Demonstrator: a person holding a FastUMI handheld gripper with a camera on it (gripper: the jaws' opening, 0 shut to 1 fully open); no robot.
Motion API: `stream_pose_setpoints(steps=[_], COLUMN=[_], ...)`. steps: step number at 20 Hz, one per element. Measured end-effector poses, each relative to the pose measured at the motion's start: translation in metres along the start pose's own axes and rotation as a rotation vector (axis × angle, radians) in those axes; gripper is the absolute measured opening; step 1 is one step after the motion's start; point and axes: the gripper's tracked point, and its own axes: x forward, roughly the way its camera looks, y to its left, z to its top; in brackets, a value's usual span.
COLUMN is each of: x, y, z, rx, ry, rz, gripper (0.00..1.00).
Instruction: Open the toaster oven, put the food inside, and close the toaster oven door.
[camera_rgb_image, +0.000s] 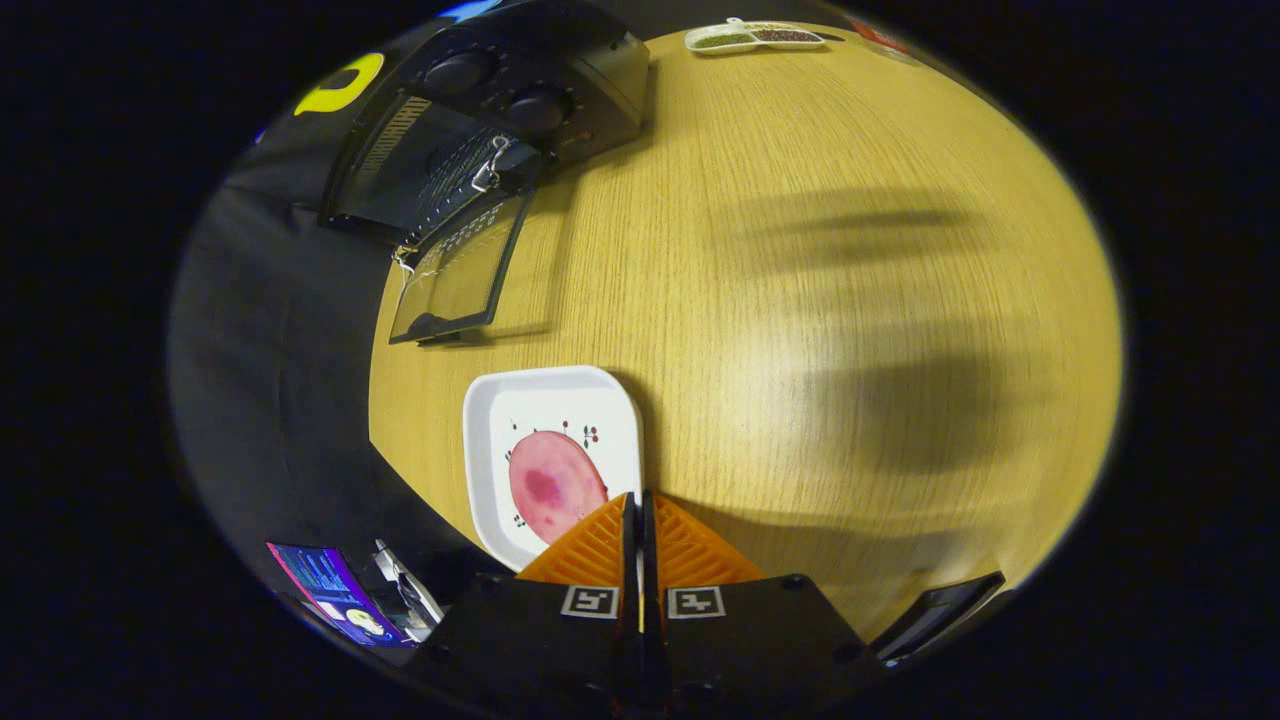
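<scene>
The gripper (637, 500) has its jaws pressed together, holding nothing, over a square white plate (500, 420) (its near corner hidden). On it lies a round pink ham slice (553, 485); the toaster oven (480, 130) stands open on the wood-grain table (850, 300).

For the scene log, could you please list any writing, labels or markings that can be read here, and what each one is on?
No words can be read.
Toaster oven: marks by its knobs, too small to read.
Gripper, fingers shut, over the edge of the white plate of ham: two square coded tags, patterns, not text.
Plate: small printed sprigs, no lettering.
</scene>
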Motion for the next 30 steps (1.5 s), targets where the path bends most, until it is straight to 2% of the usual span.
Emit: stream_pose_setpoints(steps=[4, 13, 21, 30], x=[0.000, -0.016, -0.029, -0.017], y=[0.003, 0.027, 0.074, 0.123], z=[-0.001, -0.005, 0.011, 0.036], rx=[-0.008, 0.006, 0.171, 0.328], ry=[-0.023, -0.043, -0.142, -0.277], rz=[0.019, 0.129, 0.201, 0.212], gripper=[0.02, 0.02, 0.02, 0.02])
